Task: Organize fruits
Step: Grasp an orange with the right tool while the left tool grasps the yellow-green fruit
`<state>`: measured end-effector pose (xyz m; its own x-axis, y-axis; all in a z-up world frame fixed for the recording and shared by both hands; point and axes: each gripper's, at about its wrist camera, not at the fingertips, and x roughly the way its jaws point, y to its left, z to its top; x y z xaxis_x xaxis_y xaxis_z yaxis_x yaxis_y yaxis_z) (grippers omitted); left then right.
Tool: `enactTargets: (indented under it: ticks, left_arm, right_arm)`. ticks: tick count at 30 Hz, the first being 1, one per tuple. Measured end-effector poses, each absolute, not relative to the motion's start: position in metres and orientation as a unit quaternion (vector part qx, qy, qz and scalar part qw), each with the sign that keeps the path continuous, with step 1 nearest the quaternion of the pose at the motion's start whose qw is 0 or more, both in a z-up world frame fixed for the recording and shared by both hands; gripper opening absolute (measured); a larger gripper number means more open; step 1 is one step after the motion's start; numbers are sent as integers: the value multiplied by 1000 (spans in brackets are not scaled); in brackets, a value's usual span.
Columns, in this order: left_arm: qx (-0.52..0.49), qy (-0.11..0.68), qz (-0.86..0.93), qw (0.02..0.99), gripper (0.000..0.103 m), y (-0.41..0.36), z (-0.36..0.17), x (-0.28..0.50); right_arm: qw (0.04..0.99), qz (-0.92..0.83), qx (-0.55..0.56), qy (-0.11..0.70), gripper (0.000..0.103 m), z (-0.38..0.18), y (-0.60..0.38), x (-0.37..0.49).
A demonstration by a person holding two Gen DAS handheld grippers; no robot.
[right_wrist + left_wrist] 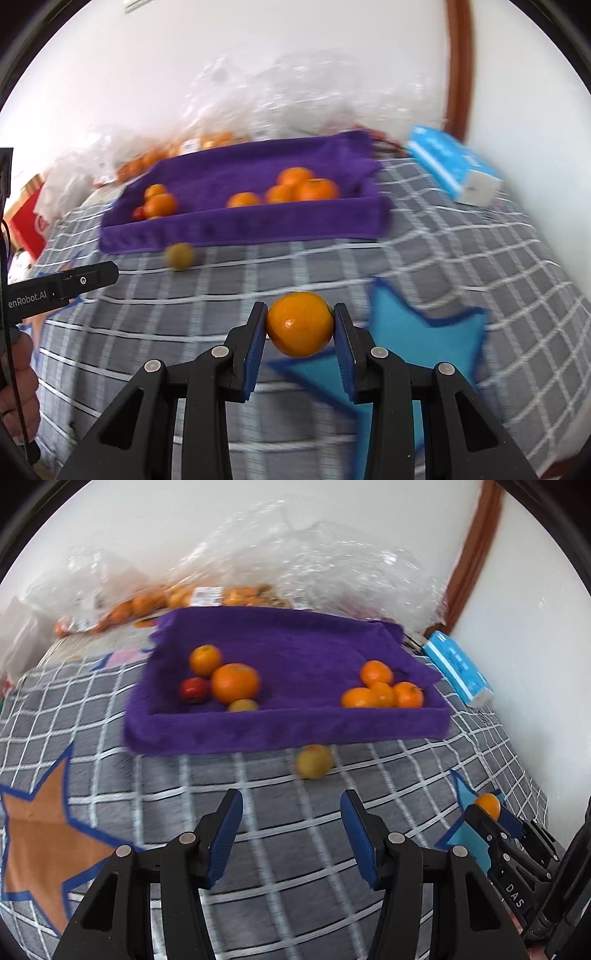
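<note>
a grey checked bedspread with stitched stars is backed by a white wall and crinkled clear bags. a plush purple tray holds mixed fruit at its left end and oranges at its right. a dull yellow-green fruit lies just before the tray's front edge. the left gripper is part open, empty. the right gripper is closed on a glossy round orange above the spread. sorting is judged under way; a carry to the tray's right end is called for.

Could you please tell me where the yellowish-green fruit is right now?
The yellowish-green fruit lies alone on the checked cloth, just outside the front wall of the purple tray, ahead of the open left gripper.
</note>
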<state>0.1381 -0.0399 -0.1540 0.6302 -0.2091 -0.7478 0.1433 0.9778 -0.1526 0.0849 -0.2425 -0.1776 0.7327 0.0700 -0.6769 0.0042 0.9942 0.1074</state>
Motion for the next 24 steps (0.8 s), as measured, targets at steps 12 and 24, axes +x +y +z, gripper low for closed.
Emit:
enactTargets:
  ticks: [12, 24]
  left_arm:
    - [-58, 434, -68, 896, 51, -73, -170, 171]
    - [-31, 446, -76, 891, 21, -64, -171, 170]
  right_arm:
    - [930, -25, 75, 360, 36, -185, -307, 74]
    - [930, -11, 68, 362, 36, -180, -283, 86]
